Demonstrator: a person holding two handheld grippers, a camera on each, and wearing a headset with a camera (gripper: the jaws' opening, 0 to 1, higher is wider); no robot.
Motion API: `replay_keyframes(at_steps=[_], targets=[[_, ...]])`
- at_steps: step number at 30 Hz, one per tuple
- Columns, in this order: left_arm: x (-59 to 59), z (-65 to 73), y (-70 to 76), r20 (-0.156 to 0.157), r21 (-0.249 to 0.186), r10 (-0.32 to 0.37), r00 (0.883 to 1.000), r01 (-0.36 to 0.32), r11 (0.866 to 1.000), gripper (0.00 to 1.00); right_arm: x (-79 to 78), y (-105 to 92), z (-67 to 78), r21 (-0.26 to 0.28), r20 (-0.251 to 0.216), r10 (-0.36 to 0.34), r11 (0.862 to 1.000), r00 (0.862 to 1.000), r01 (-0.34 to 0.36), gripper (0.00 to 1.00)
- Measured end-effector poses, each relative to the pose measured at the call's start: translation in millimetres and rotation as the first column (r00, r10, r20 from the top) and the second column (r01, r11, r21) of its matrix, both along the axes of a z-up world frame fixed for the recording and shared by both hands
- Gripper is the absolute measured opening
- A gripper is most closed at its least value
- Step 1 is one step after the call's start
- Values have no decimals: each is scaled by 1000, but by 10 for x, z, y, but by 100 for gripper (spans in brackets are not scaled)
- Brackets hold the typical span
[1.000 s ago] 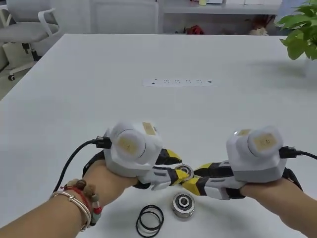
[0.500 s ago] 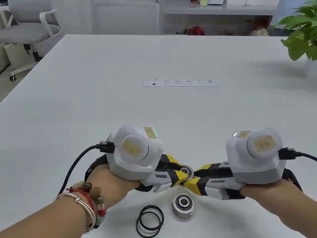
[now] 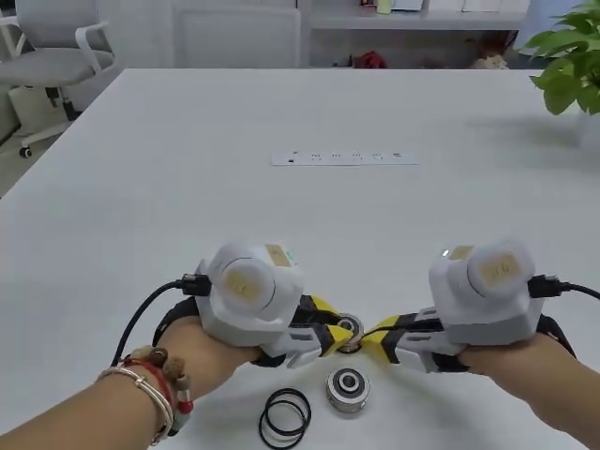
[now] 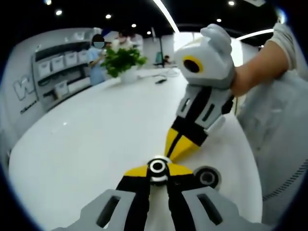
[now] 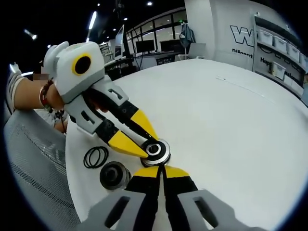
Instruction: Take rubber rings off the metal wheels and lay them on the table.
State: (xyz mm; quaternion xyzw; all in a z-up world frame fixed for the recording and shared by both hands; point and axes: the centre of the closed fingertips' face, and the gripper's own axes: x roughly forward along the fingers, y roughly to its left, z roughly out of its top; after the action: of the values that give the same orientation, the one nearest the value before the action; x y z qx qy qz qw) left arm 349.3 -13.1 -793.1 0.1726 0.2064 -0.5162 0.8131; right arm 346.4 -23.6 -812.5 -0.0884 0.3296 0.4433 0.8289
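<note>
Your left gripper (image 3: 330,336) is clamped on a metal wheel (image 3: 349,328), one yellow jaw on each side of it, and holds it just above the table (image 3: 187,187). Your right gripper (image 3: 373,332) meets that wheel from the opposite side. Its jaws are pressed together and its tips sit right at the wheel's rim.

A second wheel (image 3: 348,389) lies flat on the table just in front of the held one, near the table's front edge. Beside it, on your left, lie the rubber rings (image 3: 284,414), black loops overlapping each other and apart from that wheel.

The table is plain white and broad. A white power strip (image 3: 344,157) lies well away toward its middle. At the far right a green plant (image 3: 567,61) leans in, and an office chair (image 3: 56,47) stands past the far left corner. The left gripper view shows shelves (image 4: 53,72) with bins along one wall.

You cannot tell whether the right gripper's tips have a ring nipped between them or only touch the rim. The contact is too small and partly covered by the jaws. How many rings lie in the pile is also hard to count.

Both your hands sit low and level, knuckles outward, with the grippers pointing inward at each other. Your left wrist wears beaded bracelets (image 3: 159,380), and a black cable (image 3: 141,305) loops from the left gripper.
</note>
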Motion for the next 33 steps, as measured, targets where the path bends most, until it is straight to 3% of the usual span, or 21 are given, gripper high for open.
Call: replay_keyframes(at_steps=[1,12,18,24,33], targets=[[2,-2,3,-1,1,0,1000,0,1000,14,7,-14,0,10,-24,-23,1000,999,23,0],[-30,-6,26,-2,13,-7,1000,7,1000,14,50,-37,74,59,-56,-78,995,995,81,0],[-46,-7,29,0,16,-14,1000,14,1000,13,57,-13,161,120,-110,-121,984,987,134,0],[-49,-5,29,-3,18,-12,1000,12,1000,13,42,8,158,118,-126,-131,982,983,146,0],[-48,-5,29,-2,18,-8,1000,8,1000,13,29,27,174,99,-104,-123,986,987,134,0]])
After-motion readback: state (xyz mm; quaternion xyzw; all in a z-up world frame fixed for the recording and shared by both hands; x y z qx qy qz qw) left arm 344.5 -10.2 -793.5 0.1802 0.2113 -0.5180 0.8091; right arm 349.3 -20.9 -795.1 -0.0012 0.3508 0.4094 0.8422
